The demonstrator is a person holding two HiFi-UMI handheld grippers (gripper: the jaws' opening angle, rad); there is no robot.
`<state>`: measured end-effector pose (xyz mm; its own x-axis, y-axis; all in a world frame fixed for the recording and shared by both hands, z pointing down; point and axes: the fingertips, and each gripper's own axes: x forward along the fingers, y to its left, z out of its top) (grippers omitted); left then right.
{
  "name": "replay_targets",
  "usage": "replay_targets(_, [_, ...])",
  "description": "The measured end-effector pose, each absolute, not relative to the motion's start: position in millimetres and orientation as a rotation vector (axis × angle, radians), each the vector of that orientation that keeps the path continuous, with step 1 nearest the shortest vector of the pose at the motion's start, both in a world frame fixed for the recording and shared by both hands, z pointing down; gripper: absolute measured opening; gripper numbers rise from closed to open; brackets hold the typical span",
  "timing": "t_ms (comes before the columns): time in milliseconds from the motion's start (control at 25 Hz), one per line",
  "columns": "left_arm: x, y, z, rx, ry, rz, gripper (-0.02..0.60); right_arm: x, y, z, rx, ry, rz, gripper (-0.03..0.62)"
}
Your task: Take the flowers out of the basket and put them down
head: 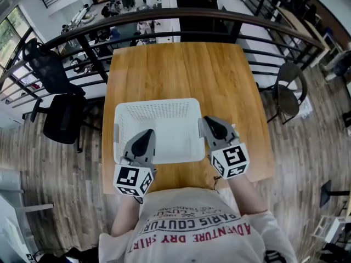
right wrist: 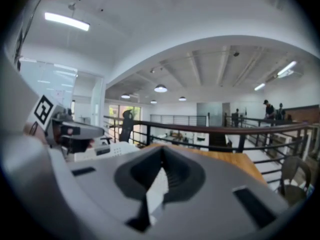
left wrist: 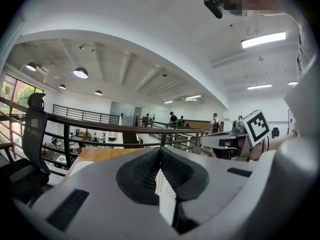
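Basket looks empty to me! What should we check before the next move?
1. Flowers inside the white basket: not ok, none show in the head view.
2. Left gripper free: ok, jaws together, nothing held.
3. Right gripper free: ok, jaws together, nothing held.
4. Basket flat on the table: ok.
5. Bare table beyond the basket for setting things down: ok.
6. Where the flowers are: cannot tell.
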<state>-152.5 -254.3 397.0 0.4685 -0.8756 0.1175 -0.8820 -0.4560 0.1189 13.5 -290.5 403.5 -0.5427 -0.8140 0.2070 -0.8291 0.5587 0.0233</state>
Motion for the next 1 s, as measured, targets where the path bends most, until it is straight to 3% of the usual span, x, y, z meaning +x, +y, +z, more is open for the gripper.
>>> replay_targets(1000, [-189, -258, 394, 2.495, -1.598, 0.029, 0.026, -44, -295, 419, 1.266, -2.621, 0.148, 0.028])
